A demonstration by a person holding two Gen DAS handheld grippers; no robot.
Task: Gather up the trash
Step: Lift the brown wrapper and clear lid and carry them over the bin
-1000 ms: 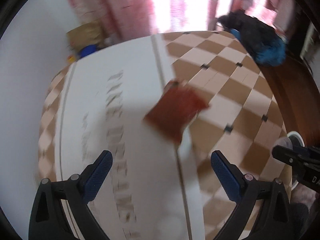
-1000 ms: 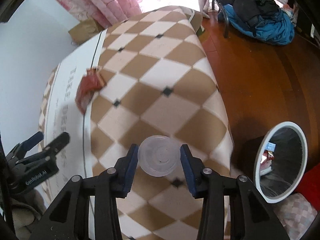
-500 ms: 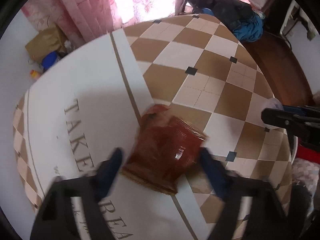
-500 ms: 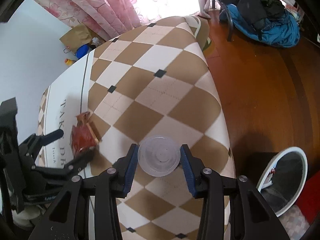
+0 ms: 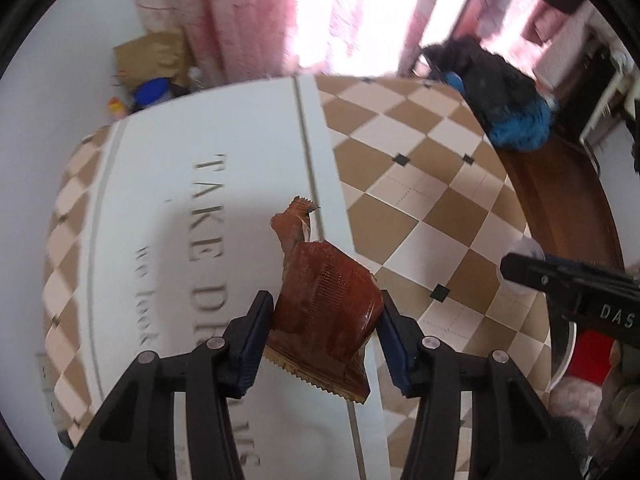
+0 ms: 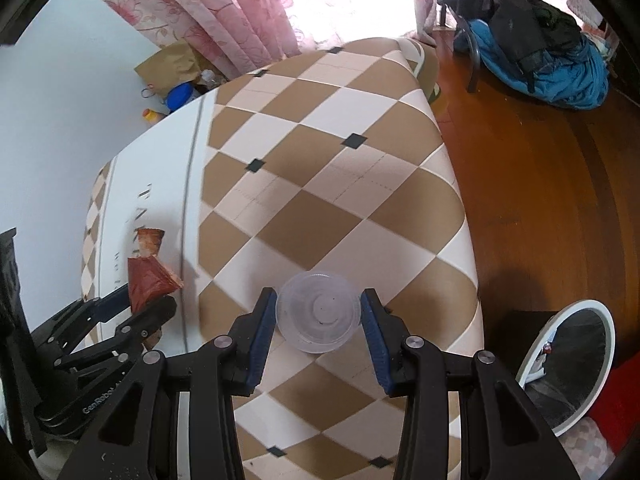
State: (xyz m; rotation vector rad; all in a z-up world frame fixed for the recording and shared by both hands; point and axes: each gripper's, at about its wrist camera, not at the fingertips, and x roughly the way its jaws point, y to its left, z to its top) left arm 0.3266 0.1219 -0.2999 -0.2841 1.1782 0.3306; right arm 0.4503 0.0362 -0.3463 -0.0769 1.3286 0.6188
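The wrapper (image 5: 326,312), a crumpled red-brown snack packet, sits between the fingers (image 5: 256,334) of the left gripper (image 5: 326,334), which are closed on its sides. It appears lifted a little clear of the surface (image 5: 240,152), over the white lettered band near the left edge; its torn top points away from the camera. In the right view the same wrapper (image 6: 148,280) shows at the left gripper (image 6: 138,306), low on the left.

The cup (image 6: 318,312), clear plastic and seen end-on, is gripped between the fingers (image 6: 262,330) of the right gripper (image 6: 318,332), above the checked cloth near the surface's (image 6: 320,168) near right corner.

The bin (image 6: 532,368), white-rimmed with a dark liner, stands on the wooden floor (image 6: 540,200) just off that corner, with some scraps visible inside.

Both pieces look picked up, so the step in hand is carrying them to the bin. The next move calls for swinging each gripper right, past the surface's edge, until it hangs over the bin's mouth, then opening the fingers. The cup is nearer; the wrapper must cross the whole surface, and being light it could catch on a pad or flutter wide if released high.
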